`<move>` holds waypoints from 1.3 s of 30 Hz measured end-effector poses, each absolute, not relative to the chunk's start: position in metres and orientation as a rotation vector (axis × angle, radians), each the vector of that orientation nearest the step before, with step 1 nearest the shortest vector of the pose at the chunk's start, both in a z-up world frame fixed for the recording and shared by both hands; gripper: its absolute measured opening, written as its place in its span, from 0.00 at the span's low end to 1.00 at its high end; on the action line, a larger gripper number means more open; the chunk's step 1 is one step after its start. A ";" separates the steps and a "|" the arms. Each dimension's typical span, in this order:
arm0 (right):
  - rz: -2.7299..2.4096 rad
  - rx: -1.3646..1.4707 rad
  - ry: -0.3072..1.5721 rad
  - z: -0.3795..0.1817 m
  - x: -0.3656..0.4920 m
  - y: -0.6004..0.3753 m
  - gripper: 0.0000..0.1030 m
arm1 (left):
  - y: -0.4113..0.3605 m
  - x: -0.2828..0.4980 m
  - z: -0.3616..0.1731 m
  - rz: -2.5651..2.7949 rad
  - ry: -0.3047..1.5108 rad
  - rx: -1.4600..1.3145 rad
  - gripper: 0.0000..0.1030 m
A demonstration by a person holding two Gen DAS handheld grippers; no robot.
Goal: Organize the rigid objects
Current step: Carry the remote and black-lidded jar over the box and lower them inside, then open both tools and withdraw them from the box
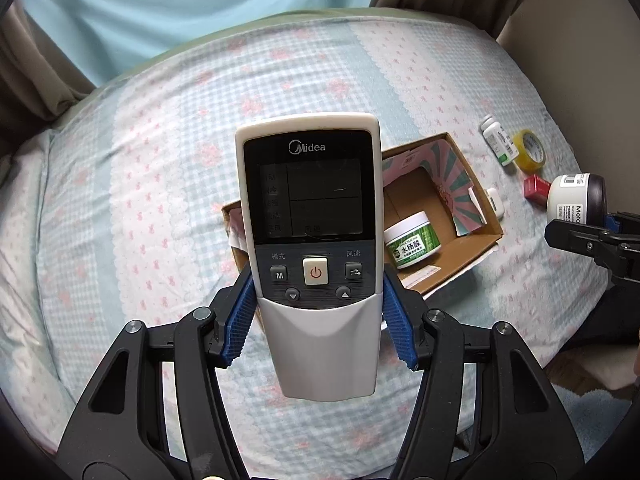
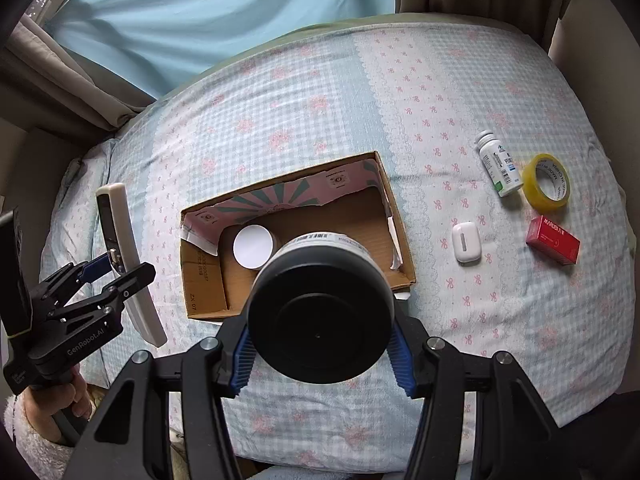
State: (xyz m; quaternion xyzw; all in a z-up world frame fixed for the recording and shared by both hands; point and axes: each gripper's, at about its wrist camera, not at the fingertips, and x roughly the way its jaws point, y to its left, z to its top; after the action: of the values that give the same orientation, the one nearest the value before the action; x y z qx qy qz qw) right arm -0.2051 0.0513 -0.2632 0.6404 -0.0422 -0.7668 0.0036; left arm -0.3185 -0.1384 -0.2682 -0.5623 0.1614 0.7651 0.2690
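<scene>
My left gripper [image 1: 318, 316] is shut on a white Midea remote control [image 1: 310, 216] and holds it above the bed, left of an open cardboard box [image 1: 472, 248]. It also shows in the right wrist view [image 2: 116, 268] with the remote [image 2: 120, 240]. My right gripper [image 2: 322, 354] is shut on a white jar with a black lid [image 2: 320, 312], held over the near edge of the box [image 2: 208, 280]. A green-labelled white jar [image 1: 412, 246] stands inside the box [image 2: 253, 247].
On the bed to the right of the box lie a white earbud case [image 2: 465, 242], a white pill bottle [image 2: 498, 162], a yellow tape roll [image 2: 547, 182] and a red box [image 2: 553, 241]. Curtains [image 2: 200, 12] hang behind the bed.
</scene>
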 end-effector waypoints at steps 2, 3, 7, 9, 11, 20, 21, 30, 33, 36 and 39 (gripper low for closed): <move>-2.390 2.030 -0.143 -0.272 -0.215 0.048 0.50 | -0.136 -0.323 -0.278 2.045 0.458 -1.521 0.53; -2.382 2.043 -0.150 -0.277 -0.221 0.048 0.50 | -0.135 -0.326 -0.283 2.034 0.468 -1.523 0.53; -2.349 2.093 -0.153 -0.299 -0.246 0.048 0.50 | -0.125 -0.335 -0.307 1.978 0.509 -1.542 0.53; -2.325 2.119 -0.149 -0.312 -0.259 0.048 0.50 | -0.118 -0.339 -0.321 1.949 0.527 -1.559 0.53; -2.293 2.149 -0.147 -0.327 -0.271 0.048 0.50 | -0.110 -0.344 -0.335 1.920 0.543 -1.585 0.53; -2.185 2.252 -0.077 -0.384 -0.310 0.054 0.50 | -0.076 -0.344 -0.381 1.824 0.672 -1.585 0.53; -2.177 2.267 -0.074 -0.390 -0.312 0.055 0.50 | -0.074 -0.342 -0.384 1.806 0.691 -1.578 0.54; -2.133 2.304 -0.169 -0.417 -0.313 0.066 0.50 | -0.062 -0.333 -0.397 1.743 0.833 -1.511 0.54; -2.141 2.307 -0.179 -0.420 -0.317 0.067 0.50 | -0.059 -0.330 -0.400 1.716 0.857 -1.501 0.54; -2.140 2.299 -0.154 -0.420 -0.320 0.063 0.51 | -0.059 -0.325 -0.395 1.687 0.815 -1.478 0.82; -2.193 2.232 -0.181 -0.412 -0.319 0.061 0.82 | -0.063 -0.322 -0.386 1.704 0.768 -1.453 1.00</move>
State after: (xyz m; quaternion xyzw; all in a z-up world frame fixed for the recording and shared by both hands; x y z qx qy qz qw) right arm -0.3192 0.0615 -0.4115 0.7122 -0.0578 -0.6996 0.0036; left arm -0.3222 -0.0631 -0.3857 -0.5683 0.3006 0.6665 0.3775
